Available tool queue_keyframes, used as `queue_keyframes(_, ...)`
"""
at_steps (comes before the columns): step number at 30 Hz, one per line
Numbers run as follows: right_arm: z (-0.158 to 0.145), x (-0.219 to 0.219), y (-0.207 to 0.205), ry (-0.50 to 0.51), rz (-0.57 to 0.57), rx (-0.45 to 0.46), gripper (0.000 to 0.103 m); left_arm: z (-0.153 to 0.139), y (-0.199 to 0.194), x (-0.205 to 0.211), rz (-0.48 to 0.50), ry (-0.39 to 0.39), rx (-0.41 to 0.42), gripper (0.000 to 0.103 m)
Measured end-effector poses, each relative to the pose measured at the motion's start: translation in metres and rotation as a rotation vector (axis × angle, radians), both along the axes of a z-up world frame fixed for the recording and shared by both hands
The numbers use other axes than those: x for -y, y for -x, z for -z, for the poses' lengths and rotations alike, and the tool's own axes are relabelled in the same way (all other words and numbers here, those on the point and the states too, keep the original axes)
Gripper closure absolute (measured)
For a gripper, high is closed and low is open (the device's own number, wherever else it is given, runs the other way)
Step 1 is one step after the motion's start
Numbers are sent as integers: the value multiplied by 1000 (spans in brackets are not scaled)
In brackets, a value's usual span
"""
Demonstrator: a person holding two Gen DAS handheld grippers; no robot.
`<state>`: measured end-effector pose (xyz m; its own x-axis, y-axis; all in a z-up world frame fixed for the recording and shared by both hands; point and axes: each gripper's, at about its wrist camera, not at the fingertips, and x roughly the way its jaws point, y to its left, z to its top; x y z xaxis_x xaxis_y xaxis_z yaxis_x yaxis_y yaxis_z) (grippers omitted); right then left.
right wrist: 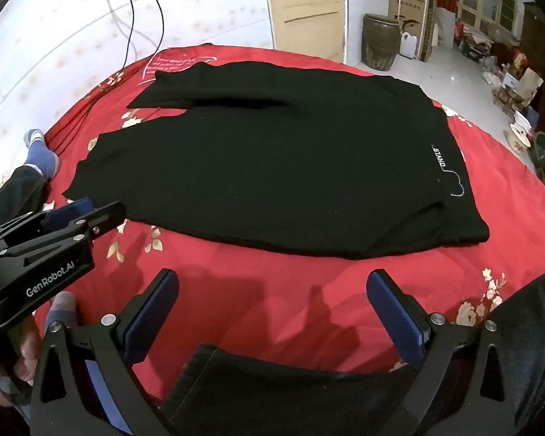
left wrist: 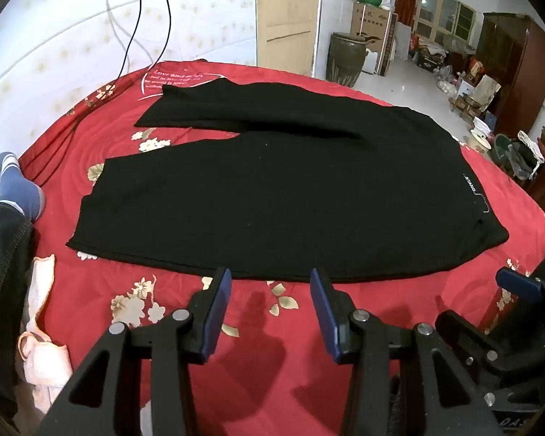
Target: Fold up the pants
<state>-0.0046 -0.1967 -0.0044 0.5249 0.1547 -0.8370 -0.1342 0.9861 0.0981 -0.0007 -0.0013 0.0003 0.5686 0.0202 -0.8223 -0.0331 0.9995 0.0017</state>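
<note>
Left wrist view has the black pants (left wrist: 272,189) spread flat on the red floral bedspread (left wrist: 134,138) just ahead of the left gripper (left wrist: 270,283), legs running off to its left and waistband to its right. Its blue-padded fingers stand moderately apart with nothing between them, tips close to the near hem edge.

Right wrist view shows the right gripper (right wrist: 272,287) spread wide and empty, low over the bedspread, the pants (right wrist: 272,160) ahead of it and the waistband corner ahead to its right.

Likely risks: a pinch that gathers the bedspread along with the thin fabric, or catches only the top layer, so the fold drags crooked. The far leg already lies slightly over the near one, which could bunch.

Both tools point forward, tilted down, side by side.
</note>
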Motion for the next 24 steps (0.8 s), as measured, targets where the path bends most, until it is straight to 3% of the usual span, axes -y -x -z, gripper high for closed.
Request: queue_keyframes(24,1,1,-1,-4,13,-1,0,-3,2,-2,12,46,-7,55)
